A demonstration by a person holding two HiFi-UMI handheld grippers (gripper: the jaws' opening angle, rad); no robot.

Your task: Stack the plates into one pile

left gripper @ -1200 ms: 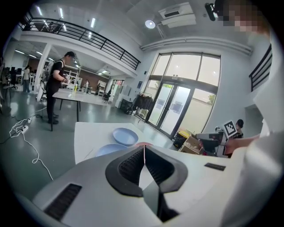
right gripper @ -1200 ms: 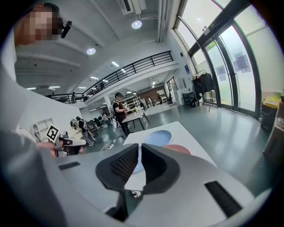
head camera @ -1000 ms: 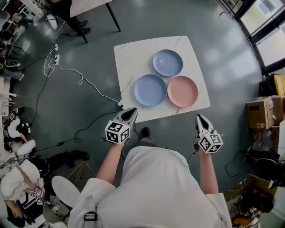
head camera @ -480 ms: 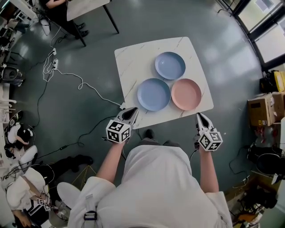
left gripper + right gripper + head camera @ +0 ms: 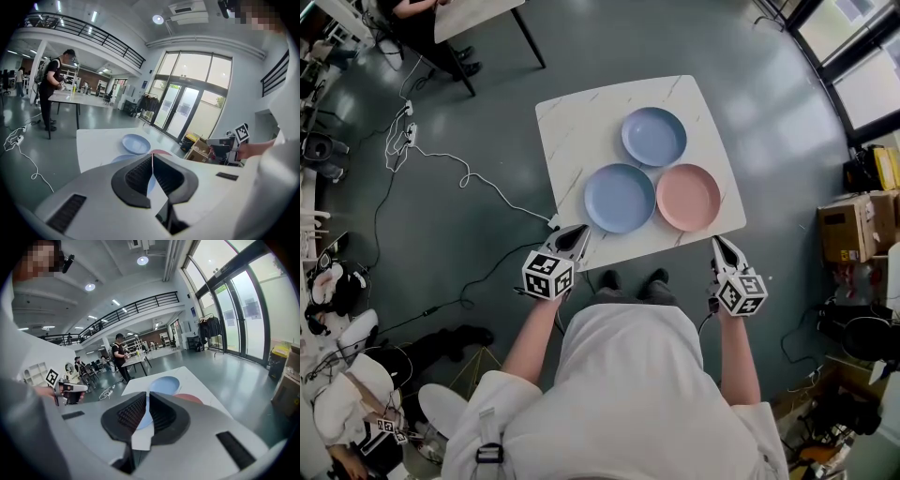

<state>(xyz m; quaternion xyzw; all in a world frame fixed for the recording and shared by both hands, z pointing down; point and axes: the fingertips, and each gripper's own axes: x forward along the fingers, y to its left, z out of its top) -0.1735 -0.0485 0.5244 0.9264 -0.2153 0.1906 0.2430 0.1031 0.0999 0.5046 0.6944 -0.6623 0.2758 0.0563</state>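
Observation:
Three plates lie side by side on a white marble table (image 5: 572, 122): a blue plate (image 5: 653, 136) at the far side, a second blue plate (image 5: 619, 198) near the front, and a pink plate (image 5: 687, 197) to its right. My left gripper (image 5: 579, 231) hovers shut and empty at the table's front left edge. Just off the front right corner, my right gripper (image 5: 718, 243) is also shut and holds nothing. In the left gripper view the far blue plate (image 5: 136, 143) shows above the closed jaws. In the right gripper view a blue plate (image 5: 163, 385) and the pink plate (image 5: 187, 398) show past the jaws.
A cable (image 5: 478, 178) runs over the grey floor left of the table. Another table (image 5: 478, 14) stands at the back left with people near it. Cardboard boxes (image 5: 853, 234) and clutter sit at the right. A person (image 5: 52, 84) stands at a far table.
Both grippers have edged slightly closer to the table's front edge. Their jaws stay shut and the plates have not moved.

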